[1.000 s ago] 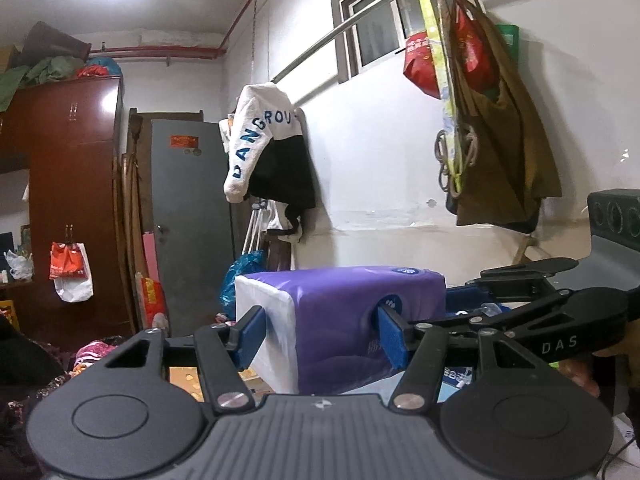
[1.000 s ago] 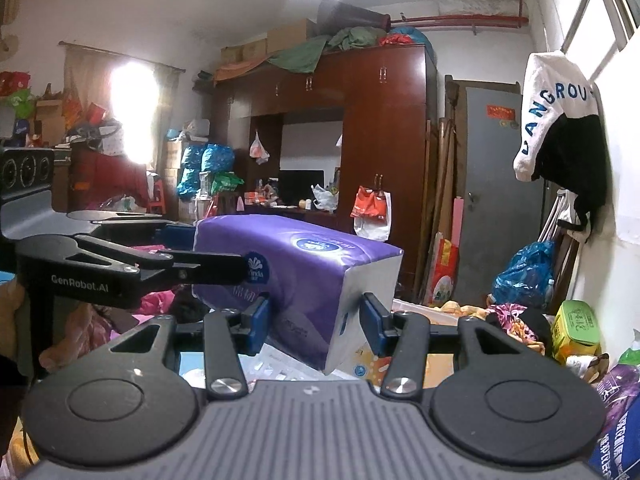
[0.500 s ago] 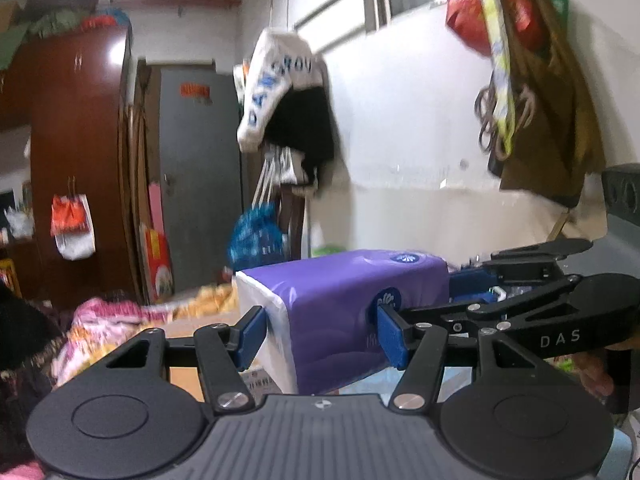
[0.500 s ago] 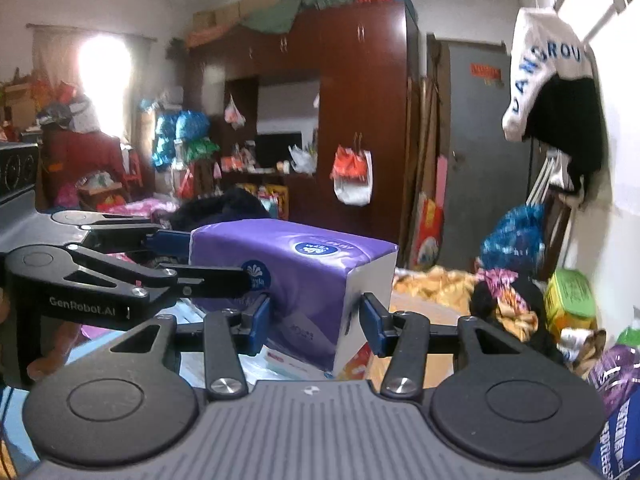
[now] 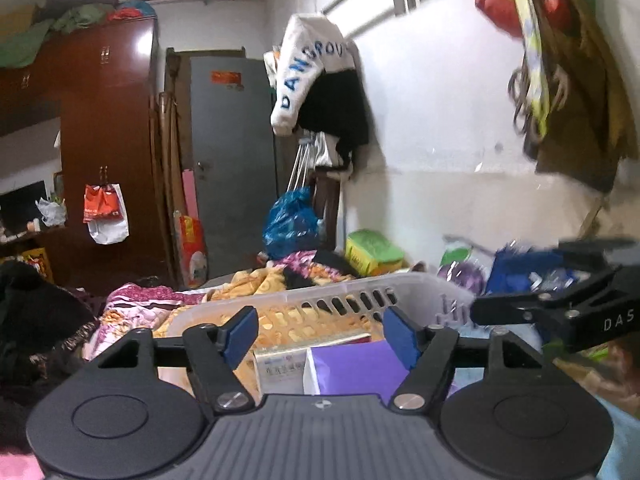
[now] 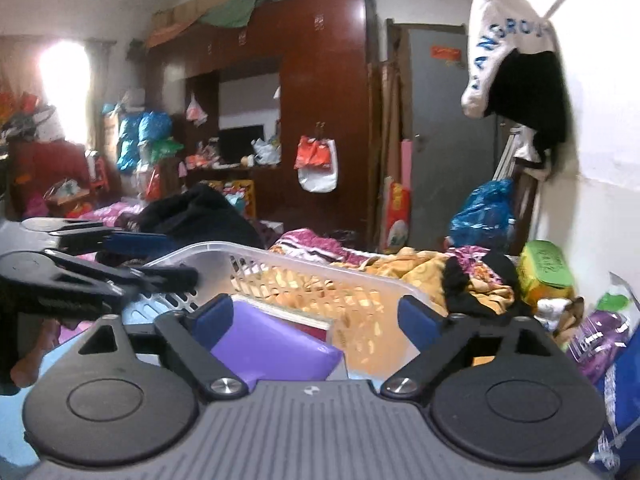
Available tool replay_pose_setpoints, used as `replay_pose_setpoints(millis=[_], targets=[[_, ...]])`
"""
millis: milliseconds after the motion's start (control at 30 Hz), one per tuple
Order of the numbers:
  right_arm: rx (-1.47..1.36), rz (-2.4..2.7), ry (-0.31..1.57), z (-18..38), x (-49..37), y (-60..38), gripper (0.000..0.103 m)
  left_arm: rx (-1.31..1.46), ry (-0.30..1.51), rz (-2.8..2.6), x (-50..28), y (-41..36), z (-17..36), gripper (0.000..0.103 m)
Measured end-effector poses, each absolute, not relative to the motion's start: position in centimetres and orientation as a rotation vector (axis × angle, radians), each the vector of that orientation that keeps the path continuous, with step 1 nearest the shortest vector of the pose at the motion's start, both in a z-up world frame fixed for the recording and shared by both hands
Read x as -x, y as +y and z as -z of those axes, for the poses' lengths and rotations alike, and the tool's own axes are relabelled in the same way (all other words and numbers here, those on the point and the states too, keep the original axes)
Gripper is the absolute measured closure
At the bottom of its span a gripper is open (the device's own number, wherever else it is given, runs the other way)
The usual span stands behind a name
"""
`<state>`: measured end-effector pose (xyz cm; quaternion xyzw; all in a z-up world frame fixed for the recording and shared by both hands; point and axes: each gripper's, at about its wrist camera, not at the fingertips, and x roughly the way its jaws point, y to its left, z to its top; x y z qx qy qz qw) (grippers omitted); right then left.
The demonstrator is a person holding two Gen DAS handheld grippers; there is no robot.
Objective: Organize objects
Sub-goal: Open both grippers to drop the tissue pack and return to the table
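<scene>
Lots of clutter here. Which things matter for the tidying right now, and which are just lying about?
In the job:
tissue pack
basket
left claw, opening, nothing gripped
right claw, opening, nothing gripped

Lying about:
hoodie
blue bag
green box
blanket

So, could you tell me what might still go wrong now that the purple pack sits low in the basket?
1. Both tools are opening, yet the purple pack lies close by the right tool's left finger, so pulling back could drag it.
2. The left tool hangs just over the pack and the small box beside it; dipping could knock them.
3. The two tools are close above the basket and might collide.
</scene>
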<state>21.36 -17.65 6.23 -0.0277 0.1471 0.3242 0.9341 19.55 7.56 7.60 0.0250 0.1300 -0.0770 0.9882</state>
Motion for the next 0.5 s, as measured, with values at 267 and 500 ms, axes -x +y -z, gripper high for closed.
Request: replay_pose_setpoints(millis=[267, 500], targets=[[-0.006, -0.668, 0.271, -1.9, -13.7, -20.8, 0.0, -0.028, 0.201, 0.14, -9.0, 8.0, -4.4, 0.018], [-0.062, -0.715, 0.306, 1.5, -10.7, -21.1, 0.0, 0.105, 0.199, 0.142, -4.8, 11.0, -0.9, 0.018]])
